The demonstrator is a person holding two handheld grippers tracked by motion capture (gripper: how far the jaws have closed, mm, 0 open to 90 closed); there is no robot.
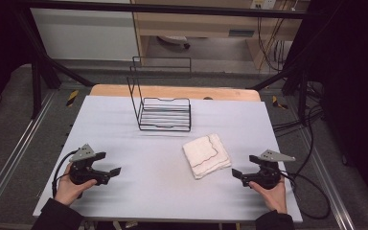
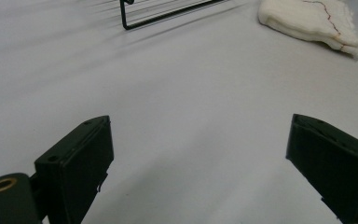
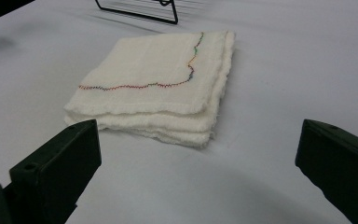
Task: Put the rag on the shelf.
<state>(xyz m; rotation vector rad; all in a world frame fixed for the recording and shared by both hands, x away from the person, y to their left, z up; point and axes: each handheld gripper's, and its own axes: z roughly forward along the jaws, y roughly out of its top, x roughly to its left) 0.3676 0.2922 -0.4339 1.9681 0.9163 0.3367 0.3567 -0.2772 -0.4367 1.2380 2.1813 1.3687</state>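
Observation:
A folded white cloth (image 1: 206,155) with a coloured stitched line lies flat on the table, right of centre. A black wire rack (image 1: 162,106) stands upright behind it. My right gripper (image 1: 238,173) is open at the table's right front, just right of the cloth and apart from it; the cloth (image 3: 156,86) lies a short way ahead of its jaws. My left gripper (image 1: 109,164) is open at the left front, its jaws over bare table. From there the cloth (image 2: 312,21) lies far off at the upper right and the rack's base (image 2: 168,11) at the top.
A pale sheet (image 1: 124,143) covers the table, with a wooden strip (image 1: 172,91) bare at the far edge. Black frame bars (image 1: 43,72) and cables (image 1: 311,120) run beside the table on both sides.

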